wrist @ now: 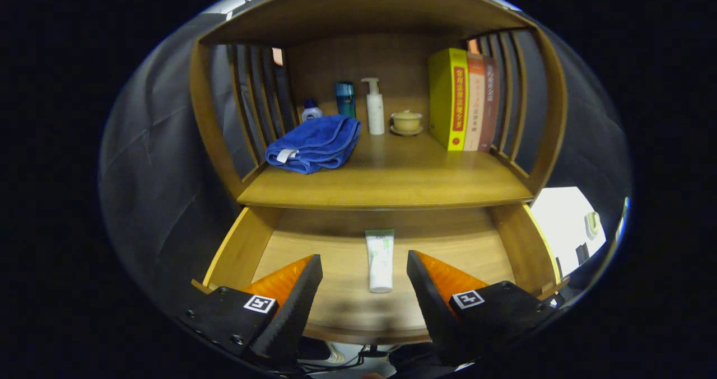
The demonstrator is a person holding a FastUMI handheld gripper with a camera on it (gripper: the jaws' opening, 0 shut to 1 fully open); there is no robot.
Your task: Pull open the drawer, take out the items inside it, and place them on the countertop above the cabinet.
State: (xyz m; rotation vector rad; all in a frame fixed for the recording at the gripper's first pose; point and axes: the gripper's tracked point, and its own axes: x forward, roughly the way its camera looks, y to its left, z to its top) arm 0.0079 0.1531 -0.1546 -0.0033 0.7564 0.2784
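The wooden drawer (241,250) is pulled out below the countertop (392,183). A white tube with a green-marked end (380,260) lies flat on the drawer's floor, cap end toward me. My gripper (364,267) hovers open above the drawer's front part. The tube lies between the fingertips and a little ahead of them, touched by neither finger.
On the countertop a folded blue towel (315,143) lies at the left. Behind it stand a small bottle (311,111), a teal bottle (345,99), a white pump bottle (375,107) and a lidded cup (406,122). Three books (465,102) stand at the right. Slatted side walls (252,96) enclose the shelf.
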